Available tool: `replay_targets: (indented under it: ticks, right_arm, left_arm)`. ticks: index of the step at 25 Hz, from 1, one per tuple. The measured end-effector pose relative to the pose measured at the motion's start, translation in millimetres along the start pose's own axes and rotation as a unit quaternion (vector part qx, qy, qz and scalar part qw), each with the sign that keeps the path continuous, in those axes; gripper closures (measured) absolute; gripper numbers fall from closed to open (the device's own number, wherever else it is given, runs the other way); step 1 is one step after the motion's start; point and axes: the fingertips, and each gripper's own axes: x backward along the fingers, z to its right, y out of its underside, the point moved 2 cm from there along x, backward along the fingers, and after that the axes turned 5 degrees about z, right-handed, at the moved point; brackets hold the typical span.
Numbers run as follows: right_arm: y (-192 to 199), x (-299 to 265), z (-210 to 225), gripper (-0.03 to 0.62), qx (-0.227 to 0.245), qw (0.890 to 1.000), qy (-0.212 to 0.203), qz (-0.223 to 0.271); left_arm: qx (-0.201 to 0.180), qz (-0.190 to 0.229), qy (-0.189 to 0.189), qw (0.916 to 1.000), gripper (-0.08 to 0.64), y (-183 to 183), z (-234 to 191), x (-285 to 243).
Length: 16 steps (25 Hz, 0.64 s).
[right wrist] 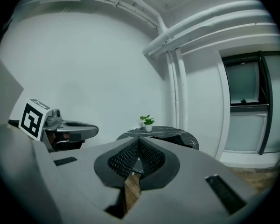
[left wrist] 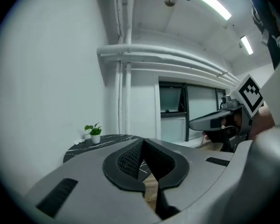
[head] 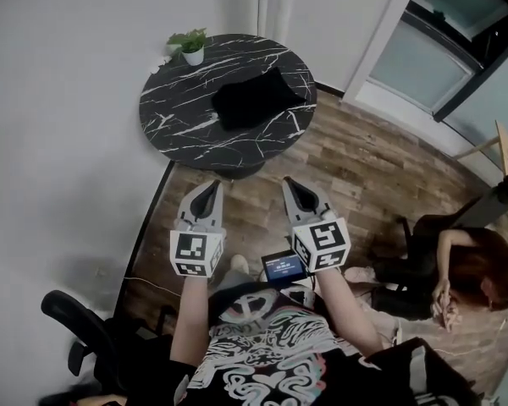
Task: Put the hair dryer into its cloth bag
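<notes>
The person is holding both tongs out in front of the chest, well back from the round black marble worktop point(head: 176, 101) and pointing roughly towards it. The left tongs point(head: 210, 186) are sitting fully closed, the ribbed pads meeting at the tips with nothing between them. The right tongs point(head: 289, 183) are showing the same: pads pressed together at the front and gripping nothing. The two are hanging side by side over the wooden floor point(head: 381, 167), apart from each other and touching nothing.

The black cloth bag point(head: 252, 100) is lying near the middle of the worktop, slumping in a soft, lumpy heap. From here I am not managing to see what it is holding, nor which way its mouth is facing.

A small potted plant point(head: 191, 47) in a white pot is standing upright at the far edge of the worktop, apart from the bag. A small lit screen point(head: 284, 266) is glowing just beside the right tongs. Another person point(head: 470, 269) is sitting on the floor off to the right, and a black office chair point(head: 76, 328) is standing at the lower left.
</notes>
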Motion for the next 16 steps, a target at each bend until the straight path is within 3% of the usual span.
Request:
replay_targets:
  ticks: [6, 16]
  right_arm:
    - [4.9, 5.8, -1.6, 0.574, 0.021, 1.000, 0.005, -0.007]
    - [6.7, 1.1, 0.6, 0.574, 0.022, 1.000, 0.007, -0.009]
  left_arm:
    - [0.015, 0.024, -0.014, 0.9995, 0.546, -6.4, -2.4, 4.8]
    - [0.014, 0.011, -0.024, 0.9996, 0.546, -0.4, -10.1, 0.3]
